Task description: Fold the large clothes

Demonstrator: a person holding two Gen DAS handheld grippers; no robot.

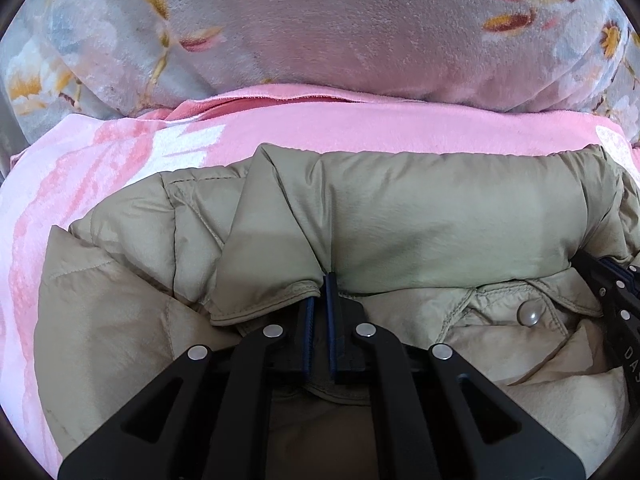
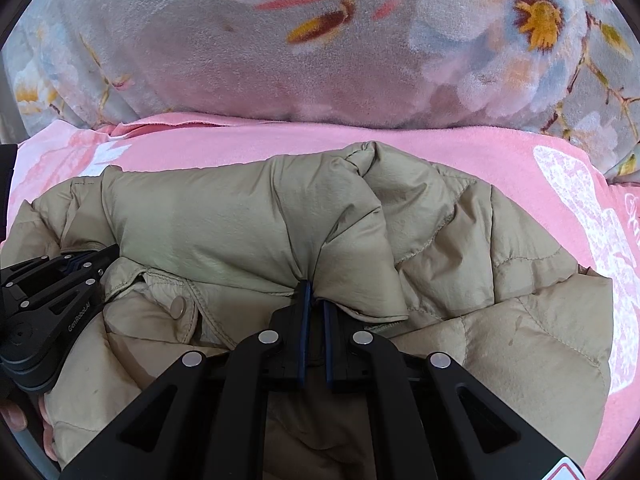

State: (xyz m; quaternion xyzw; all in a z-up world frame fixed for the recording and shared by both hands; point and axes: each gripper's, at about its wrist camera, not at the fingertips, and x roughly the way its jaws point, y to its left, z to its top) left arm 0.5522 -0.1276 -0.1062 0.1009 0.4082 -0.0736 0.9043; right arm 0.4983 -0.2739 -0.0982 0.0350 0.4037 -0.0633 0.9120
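Note:
A beige puffer jacket (image 1: 400,216) lies on a pink blanket (image 1: 360,128), its padded collar toward the far side. My left gripper (image 1: 321,288) is shut on the jacket's collar edge at its left end. My right gripper (image 2: 315,294) is shut on the same collar at its right end in the right wrist view, where the jacket (image 2: 240,216) fills the middle. A snap button (image 1: 529,314) shows below the collar. The left gripper also shows at the left edge of the right wrist view (image 2: 80,264), and the right gripper at the right edge of the left wrist view (image 1: 616,280).
A grey floral plush blanket (image 1: 320,20) rises behind the pink one, also seen in the right wrist view (image 2: 280,40). The pink blanket (image 2: 500,148) carries a white print at the right (image 2: 592,216). Fingers of a hand (image 2: 16,416) show at the lower left.

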